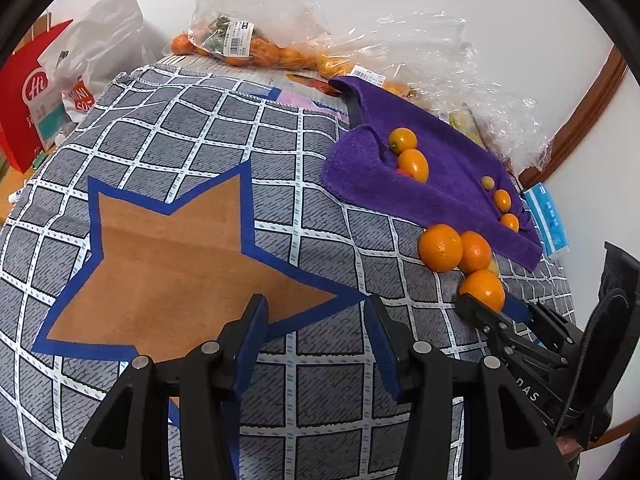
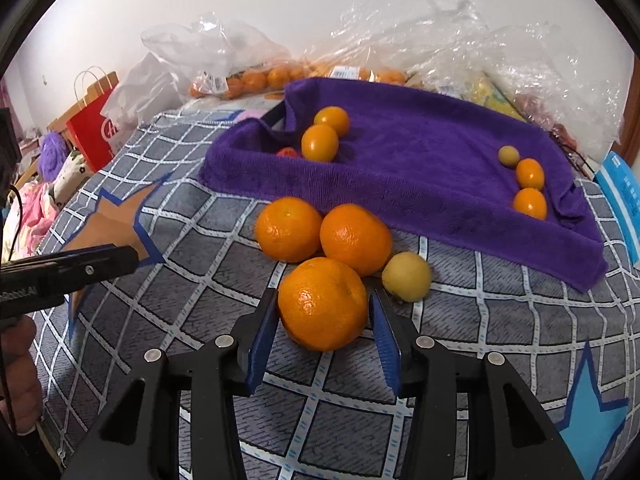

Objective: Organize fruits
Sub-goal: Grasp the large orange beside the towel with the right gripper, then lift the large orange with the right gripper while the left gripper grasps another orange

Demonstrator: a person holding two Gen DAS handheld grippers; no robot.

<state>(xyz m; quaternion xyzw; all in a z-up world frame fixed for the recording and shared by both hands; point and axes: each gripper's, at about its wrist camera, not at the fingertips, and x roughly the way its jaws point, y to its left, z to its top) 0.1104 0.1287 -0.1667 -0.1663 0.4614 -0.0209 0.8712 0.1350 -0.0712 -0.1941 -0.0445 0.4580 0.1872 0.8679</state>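
The right hand-held gripper [image 2: 323, 322] points down at the nearest mandarin [image 2: 322, 304], its two blue pads flanking the fruit on either side; a thin gap seems to show at each pad, so the jaws look open around it rather than pressing on it. This mandarin rests on the grey checked cloth [image 2: 336, 432], just in front of the purple towel [image 2: 420, 168]. Two more mandarins [image 2: 324, 230] sit side by side between it and the towel's front edge, touching each other, and a small pale yellow fruit [image 2: 407, 276] lies just to the right of the group. On the purple towel, two small oranges [image 2: 325, 134] lie together near its left fold with a bit of something red [image 2: 287, 152] beside them, and three little kumquat-like fruits [image 2: 529, 184] line up near its right edge. Behind the towel, clear plastic bags [image 2: 460, 36] hold more oranges. The left hand-held gripper [image 1: 316, 340] hangs over the cloth to the left of the towel, beside a brown star outlined in blue [image 1: 168, 264]; its jaws stand apart with nothing between them.
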